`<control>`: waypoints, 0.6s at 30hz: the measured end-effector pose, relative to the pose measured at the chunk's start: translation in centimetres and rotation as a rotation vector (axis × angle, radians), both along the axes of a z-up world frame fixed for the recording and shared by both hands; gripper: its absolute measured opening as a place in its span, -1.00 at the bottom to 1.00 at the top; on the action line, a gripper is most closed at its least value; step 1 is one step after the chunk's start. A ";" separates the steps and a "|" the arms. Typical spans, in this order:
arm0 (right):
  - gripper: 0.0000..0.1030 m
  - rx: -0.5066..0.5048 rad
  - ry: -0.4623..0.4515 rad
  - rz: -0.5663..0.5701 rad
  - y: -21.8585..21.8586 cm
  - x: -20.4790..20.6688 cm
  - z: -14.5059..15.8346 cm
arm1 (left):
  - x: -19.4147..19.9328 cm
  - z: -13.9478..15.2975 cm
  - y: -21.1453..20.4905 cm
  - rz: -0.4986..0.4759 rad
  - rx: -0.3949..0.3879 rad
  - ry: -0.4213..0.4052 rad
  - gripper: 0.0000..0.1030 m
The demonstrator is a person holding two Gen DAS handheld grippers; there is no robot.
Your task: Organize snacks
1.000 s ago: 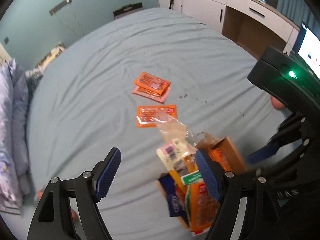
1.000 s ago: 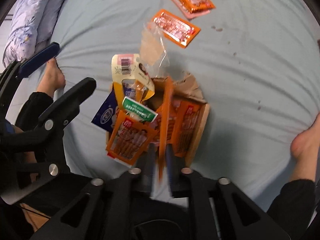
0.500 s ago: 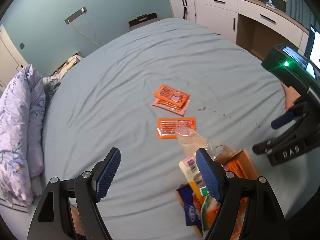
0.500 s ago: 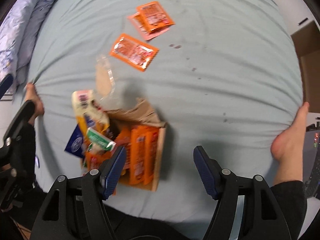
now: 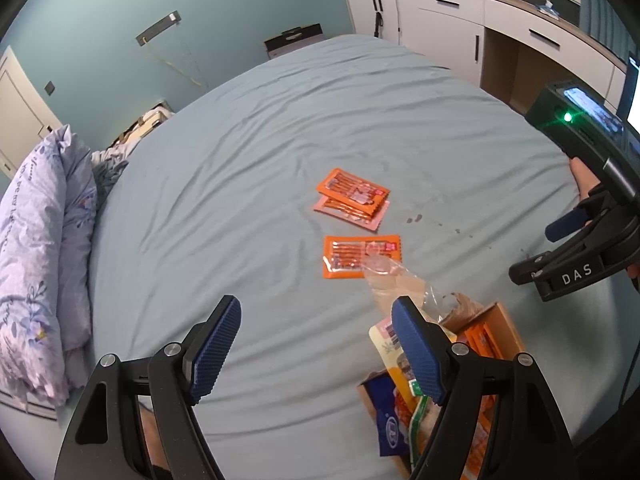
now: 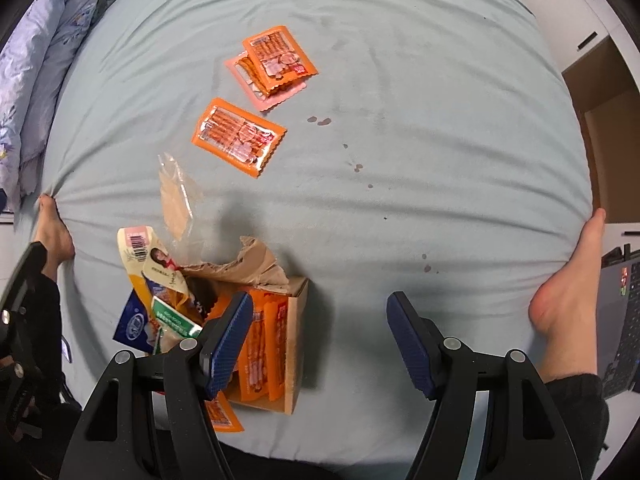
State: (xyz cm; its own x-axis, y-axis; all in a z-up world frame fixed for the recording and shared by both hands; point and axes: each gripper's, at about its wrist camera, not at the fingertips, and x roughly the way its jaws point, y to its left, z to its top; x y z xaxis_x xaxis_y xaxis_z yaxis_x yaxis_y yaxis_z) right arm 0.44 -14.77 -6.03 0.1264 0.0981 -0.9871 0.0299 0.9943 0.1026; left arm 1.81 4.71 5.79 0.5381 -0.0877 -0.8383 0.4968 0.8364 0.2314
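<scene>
A torn cardboard box of snack packets sits on the blue bedsheet; it also shows in the left wrist view. Orange sausage packets stand inside it, and yellow, blue and green packets spill from its left side. One orange sausage packet lies flat beyond the box. Two stacked packets lie farther off. My left gripper is open and empty above the sheet, left of the box. My right gripper is open and empty above the box's right edge.
A clear plastic wrapper lies by the box. A floral quilt is bunched along the bed's left edge. The person's bare feet rest at the bed's near edge. White cabinets stand beyond the bed. Small dark stains mark the sheet.
My right gripper let go of an orange packet into the box, opened and lifted away. My left gripper drew back and up, widening its view of the bed.
</scene>
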 end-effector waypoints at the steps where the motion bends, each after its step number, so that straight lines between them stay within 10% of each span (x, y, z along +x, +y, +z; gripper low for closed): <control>1: 0.33 -0.007 0.003 0.006 -0.2 0.2 0.0 | 0.0 0.0 0.0 0.003 0.001 -0.003 0.53; 18: 0.33 -0.032 -0.001 0.010 -0.6 0.7 -0.7 | 0.3 0.1 0.1 0.011 0.014 -0.015 0.54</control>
State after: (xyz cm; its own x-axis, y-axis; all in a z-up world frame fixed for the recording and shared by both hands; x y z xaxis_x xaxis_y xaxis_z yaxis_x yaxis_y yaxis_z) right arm 1.13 -15.35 -6.77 0.1269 0.0679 -0.9896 0.0195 0.9973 0.0709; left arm 2.06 4.85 5.84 0.5517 -0.0701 -0.8311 0.4843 0.8382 0.2508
